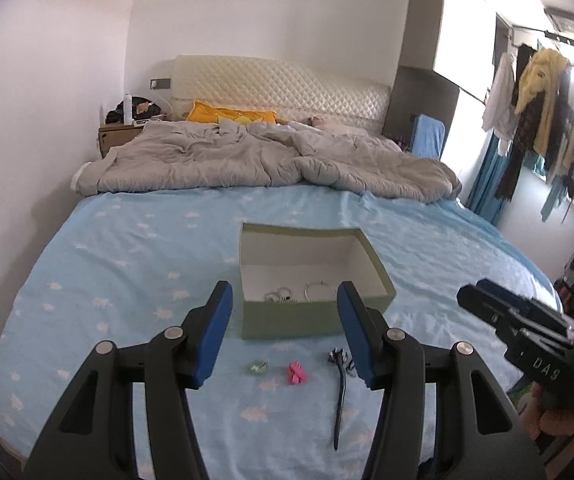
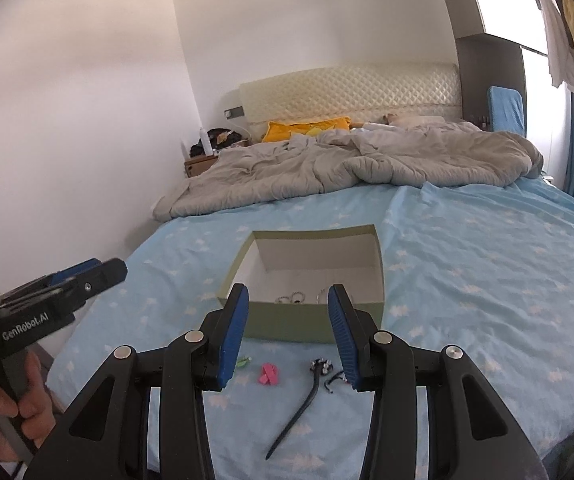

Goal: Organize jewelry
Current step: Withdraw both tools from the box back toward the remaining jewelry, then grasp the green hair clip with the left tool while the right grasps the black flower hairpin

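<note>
On bed, before box [image 1: 311, 316]: pink clip [image 1: 296, 373], black hairpin [image 1: 341, 396] loose.
Left tongs [image 1: 283, 332]: apart, empty.
Right tongs [image 2: 287, 334]: apart, empty.
Next: pinch hairpin mid-stem, lift clear of sheet.

Daylight floods in at the upper right of both frames, blown out to white (glare swallows detail there); fisheye bending and dark vignetting ring the edges.

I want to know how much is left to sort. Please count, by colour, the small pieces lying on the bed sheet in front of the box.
Green: 1, small clip
Pink: 1, clip
Black: 2, long hair stick and a small dark piece beside it
Total: 4, all outside the green box
</note>
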Demonstrator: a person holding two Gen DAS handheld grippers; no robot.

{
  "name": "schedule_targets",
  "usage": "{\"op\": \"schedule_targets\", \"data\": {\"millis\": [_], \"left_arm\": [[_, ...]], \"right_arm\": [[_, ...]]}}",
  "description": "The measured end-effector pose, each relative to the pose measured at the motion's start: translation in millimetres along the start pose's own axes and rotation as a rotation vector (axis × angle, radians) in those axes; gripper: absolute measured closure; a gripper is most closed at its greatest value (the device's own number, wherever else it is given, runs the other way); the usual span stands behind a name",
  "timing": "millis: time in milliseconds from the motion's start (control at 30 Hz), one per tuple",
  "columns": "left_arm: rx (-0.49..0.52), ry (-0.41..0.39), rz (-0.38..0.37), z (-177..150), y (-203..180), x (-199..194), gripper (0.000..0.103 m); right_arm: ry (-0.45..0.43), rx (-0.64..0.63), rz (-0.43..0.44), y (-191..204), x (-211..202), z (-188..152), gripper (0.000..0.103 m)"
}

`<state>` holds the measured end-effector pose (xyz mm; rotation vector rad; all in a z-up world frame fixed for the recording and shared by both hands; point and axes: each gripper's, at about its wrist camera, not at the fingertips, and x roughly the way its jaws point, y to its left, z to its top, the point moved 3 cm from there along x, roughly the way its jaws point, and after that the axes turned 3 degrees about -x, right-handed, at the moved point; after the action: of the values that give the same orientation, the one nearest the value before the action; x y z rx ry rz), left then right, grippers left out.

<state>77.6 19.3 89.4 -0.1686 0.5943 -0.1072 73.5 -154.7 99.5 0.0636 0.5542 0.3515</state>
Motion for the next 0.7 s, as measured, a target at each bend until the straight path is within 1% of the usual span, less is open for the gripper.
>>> {"op": "schedule_targets", "data": {"millis": [133, 233, 300, 467, 567, 700], "left_arm": [[-0.033, 0.025, -0.024, -20.6, -1.2, -7.1, 0.048], [-0.029, 0.048, -0.029, -37.6, -4.7, -10.4, 0.048], [-0.037, 0.060, -0.039, -47.3, -5.0, -11.6, 0.048], [-0.051, 0.093, -0.037, -65.3, -2.3, -9.0, 0.048], [-0.073, 0.109, -0.042, -73.5, 2.9, -2.2, 0.048], [-0.077, 0.128, -0.032, -83.5, 7.7, 9.5, 0.048]], "right_arm": [[-0.014, 0.008, -0.010, -1.7, -11.0, -15.5, 0.064], [-0.010, -0.018, -0.035, -2.5, -17.6, -33.8, 0.064], [0.014, -0.011, -0.035, -5.4, -18.4, -46.5, 0.064], [0.101, 0.012, -0.015, -8.4, -15.9, -78.5, 0.064], [0.123, 0.018, -0.023, -10.7, -11.5, -90.3, 0.064], [0.168, 0.031, -0.013, -12.6, 2.4, -104.0, 0.064]]}}
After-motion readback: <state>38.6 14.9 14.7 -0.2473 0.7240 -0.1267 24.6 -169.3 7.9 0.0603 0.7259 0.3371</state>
